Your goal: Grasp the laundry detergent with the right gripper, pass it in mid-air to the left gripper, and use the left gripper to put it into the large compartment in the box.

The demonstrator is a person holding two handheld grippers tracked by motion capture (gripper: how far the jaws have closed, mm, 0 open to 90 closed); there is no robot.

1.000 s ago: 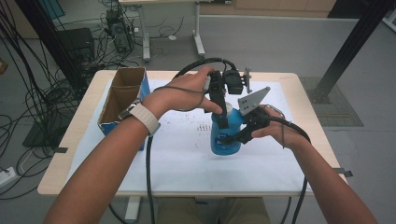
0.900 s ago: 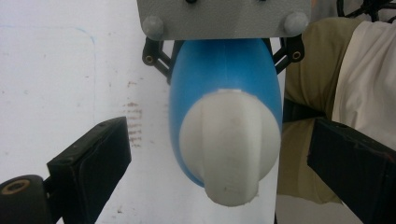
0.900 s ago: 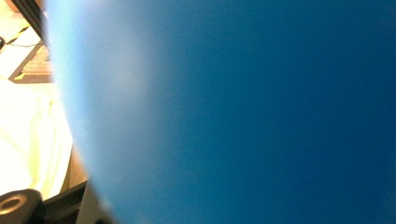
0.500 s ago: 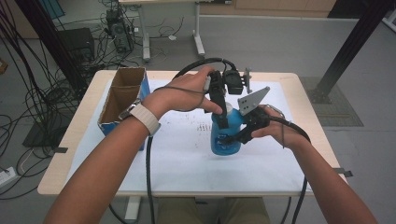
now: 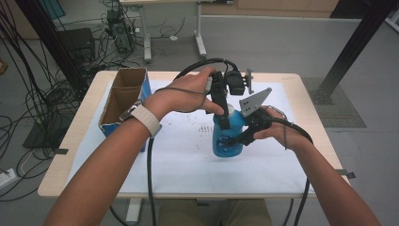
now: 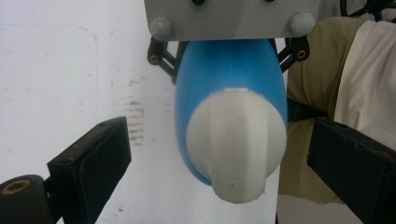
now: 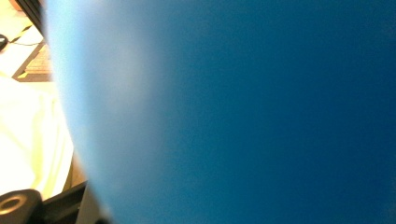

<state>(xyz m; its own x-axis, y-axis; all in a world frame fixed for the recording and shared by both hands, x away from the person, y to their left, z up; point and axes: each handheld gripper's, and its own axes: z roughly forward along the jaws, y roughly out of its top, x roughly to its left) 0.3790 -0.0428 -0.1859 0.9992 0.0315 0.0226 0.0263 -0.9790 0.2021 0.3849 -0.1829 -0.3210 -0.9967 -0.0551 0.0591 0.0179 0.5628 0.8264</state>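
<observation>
Blue bottle (image 5: pixel 227 139): plastic, white cap (image 6: pixel 236 142), standing upright on the white sheet (image 5: pixel 179 160) near the middle of the desk (image 5: pixel 82 127), slightly toward the person's right.

Right gripper (image 5: pixel 237 140): comes in from the right side and is clamped around the bottle's lower body; grey three-cornered plate (image 5: pixel 254 100) on top, tilted. In the right gripper view the bottle's blue wall (image 7: pixel 233 112) presses up against the lens, blurred; the jaws themselves are almost wholly hidden there.

Left gripper (image 5: pixel 223 120): held from above, pointing down over the cap. In the left gripper view its jaws stand spread wide on either side of the cap, touching neither it nor the bottle, so released.

Left hand (image 5: pixel 188 94): wrapped over the gripper body, a pale watch strap (image 5: pixel 143 118) on the wrist; it covers part of the bottle's top in the high view. Right hand (image 5: pixel 282 132): behind the right gripper.

Cardboard box (image 5: pixel 123 101): open-topped, blue outside, at the desk's left edge, well apart from the bottle; its inside is in shadow.

Small dark marks (image 5: pixel 205 128) on the sheet just left of the bottle: too small to read.

Floor beyond the desk: tangled cables (image 5: pixel 28 94) at left, another table's legs (image 5: pixel 200 37).
</observation>
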